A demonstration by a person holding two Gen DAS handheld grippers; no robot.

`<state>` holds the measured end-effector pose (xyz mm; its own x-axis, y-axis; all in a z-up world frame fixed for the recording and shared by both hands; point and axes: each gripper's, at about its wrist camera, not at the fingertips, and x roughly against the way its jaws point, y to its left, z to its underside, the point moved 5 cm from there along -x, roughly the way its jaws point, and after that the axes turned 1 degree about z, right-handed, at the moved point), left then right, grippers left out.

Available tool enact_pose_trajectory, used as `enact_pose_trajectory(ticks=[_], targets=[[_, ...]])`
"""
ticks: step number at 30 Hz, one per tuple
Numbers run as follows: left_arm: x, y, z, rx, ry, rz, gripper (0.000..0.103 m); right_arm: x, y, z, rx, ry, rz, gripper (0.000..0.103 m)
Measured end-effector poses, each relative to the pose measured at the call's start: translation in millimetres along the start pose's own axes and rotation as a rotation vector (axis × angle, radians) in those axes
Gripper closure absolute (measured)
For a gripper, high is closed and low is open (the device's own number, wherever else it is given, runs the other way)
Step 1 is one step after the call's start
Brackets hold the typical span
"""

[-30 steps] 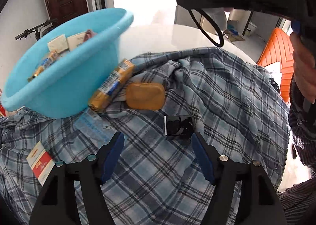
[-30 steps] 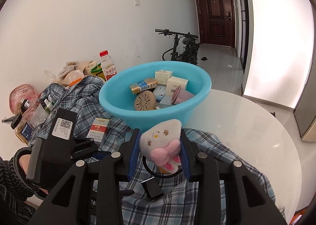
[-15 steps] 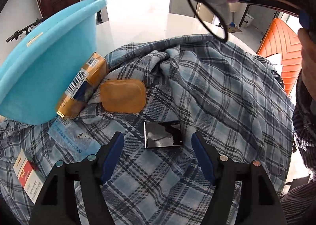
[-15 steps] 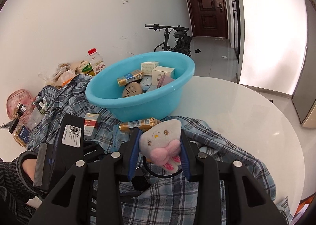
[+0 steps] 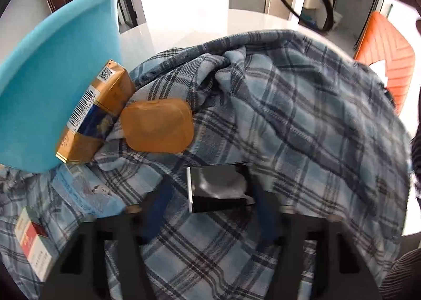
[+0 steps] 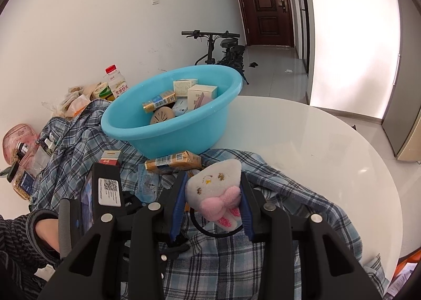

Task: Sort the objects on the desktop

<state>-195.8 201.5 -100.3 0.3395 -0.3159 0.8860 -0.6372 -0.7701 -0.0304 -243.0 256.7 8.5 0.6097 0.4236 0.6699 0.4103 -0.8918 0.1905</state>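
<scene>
A small shiny black box [image 5: 218, 187] lies on the plaid cloth [image 5: 289, 116]. My left gripper [image 5: 210, 205] is low over it, blurred, its jaws closing with the box between them; the left pad still stands off the box's edge. My right gripper [image 6: 213, 189] is shut on a grey plush toy [image 6: 215, 184] with a pink bow and a black elastic loop. The blue basin [image 6: 171, 131] holds several boxes. A gold carton [image 5: 92, 116] leans on the basin [image 5: 39, 89], beside an orange case [image 5: 158, 126].
A red-and-white pack [image 5: 31, 242] and a blue packet [image 5: 79, 189] lie on the cloth at the left. A bottle [image 6: 115, 84], jars and bags crowd the table's far left. The white round table [image 6: 315, 142] is bare on the right. An orange chair [image 5: 389, 58] stands beyond.
My left gripper has sunk toward the black box and its fingers have drawn inward around it. The right gripper has drifted a little, still gripping the plush toy.
</scene>
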Motion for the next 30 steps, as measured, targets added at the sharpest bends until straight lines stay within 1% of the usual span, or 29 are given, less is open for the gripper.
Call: enact_pose_trajectory(ticks=[3, 7, 16, 21, 24, 27, 30], targets=[[8, 2, 1, 0.009, -0.016, 0.04, 0.058, -1, 3, 1, 0.0, 0.006, 0.001, 0.068], [29, 9, 6, 0.022, -0.046, 0.059, 0.058, 0, 8, 2, 0.014, 0.014, 0.003, 0.068], [74, 28, 18, 0.062, -0.116, 0.004, 0.058, 2, 29, 1, 0.049, 0.012, -0.015, 0.068], [100, 40, 20, 0.064, -0.177, -0.045, 0.058, 3, 50, -5, 0.091, 0.004, -0.031, 0.068], [118, 50, 21, 0.085, -0.222, -0.054, 0.059, 4, 62, -11, 0.108, -0.006, -0.042, 0.068], [132, 55, 17, 0.099, -0.263, -0.064, 0.059, 6, 74, -23, 0.105, -0.032, -0.072, 0.068], [150, 63, 12, 0.114, -0.301, -0.091, 0.059, 8, 89, -35, 0.124, -0.06, -0.094, 0.068]])
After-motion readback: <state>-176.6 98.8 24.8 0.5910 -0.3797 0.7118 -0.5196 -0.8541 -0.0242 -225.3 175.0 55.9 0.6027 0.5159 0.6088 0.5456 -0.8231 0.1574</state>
